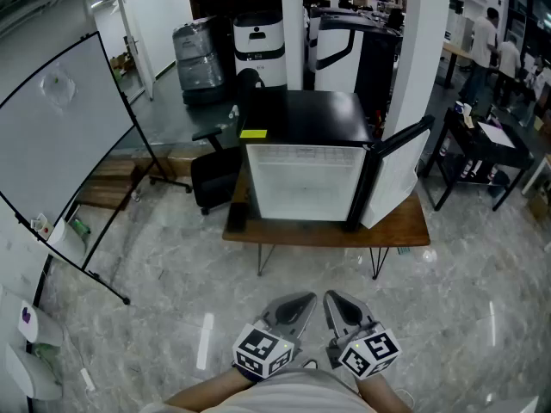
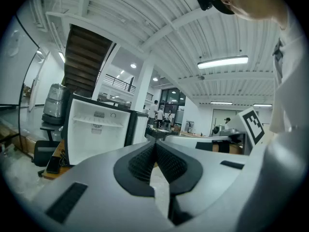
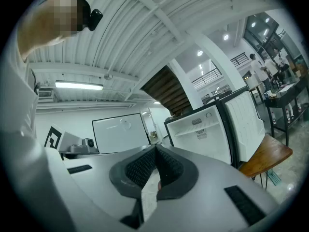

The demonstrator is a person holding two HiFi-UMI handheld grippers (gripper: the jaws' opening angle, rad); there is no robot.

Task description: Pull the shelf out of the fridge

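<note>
Head view: one open fridge (image 1: 303, 119), one shelf (image 2: 94, 123); left tool (image 1: 301, 302), right tool (image 1: 334, 301) both clenched empty.

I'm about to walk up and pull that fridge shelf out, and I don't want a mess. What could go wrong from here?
The fridge sits on a small thin-legged table; if the shelf sticks, a pull might drag the fridge forward. The open door juts out on the right and could get bumped. The left claw and right claw are both shut, so they must open first.
</note>
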